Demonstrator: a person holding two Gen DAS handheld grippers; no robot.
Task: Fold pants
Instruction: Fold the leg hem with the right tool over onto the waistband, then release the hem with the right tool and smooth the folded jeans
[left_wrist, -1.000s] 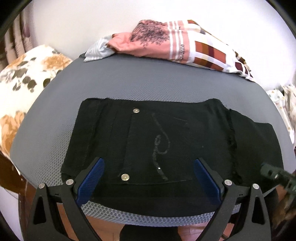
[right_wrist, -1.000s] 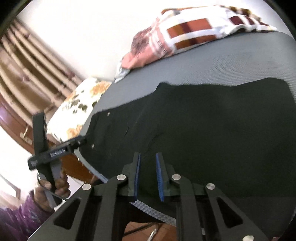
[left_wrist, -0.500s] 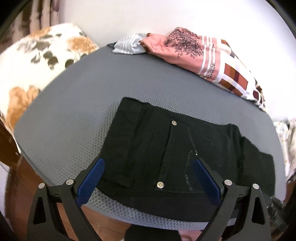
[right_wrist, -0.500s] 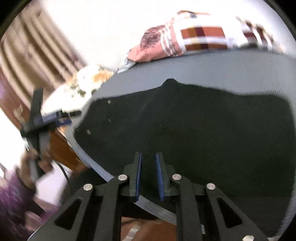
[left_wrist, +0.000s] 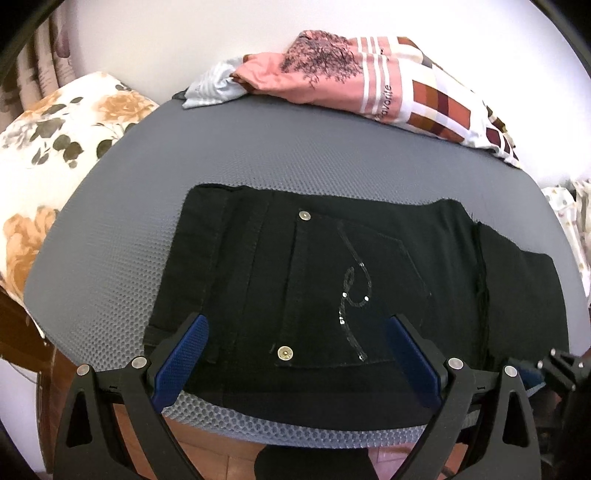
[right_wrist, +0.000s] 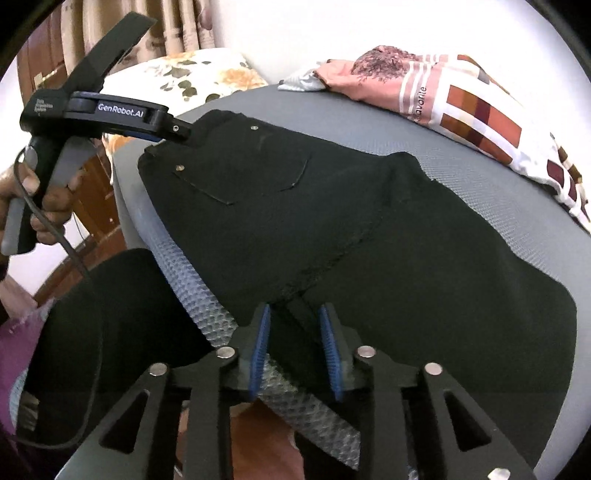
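We see both grippers, left (left_wrist: 295, 354) and right (right_wrist: 295, 350), with jaws released over the pants (left_wrist: 332, 288); their near edge is hidden.

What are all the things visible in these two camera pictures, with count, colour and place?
black folded pants: one, black, flat on the pad, near its front edge
grey mesh pad: one, grey, under the pants
pink and checked clothes pile: one pile, pink, white, brown, at the pad's far edge
floral cushion: one, white with orange flowers, left of the pad
curtain: beige, behind the cushion
left gripper: black with blue pads, open over the pants' near edge
right gripper: black with blue pads, partly open at the pants' near edge
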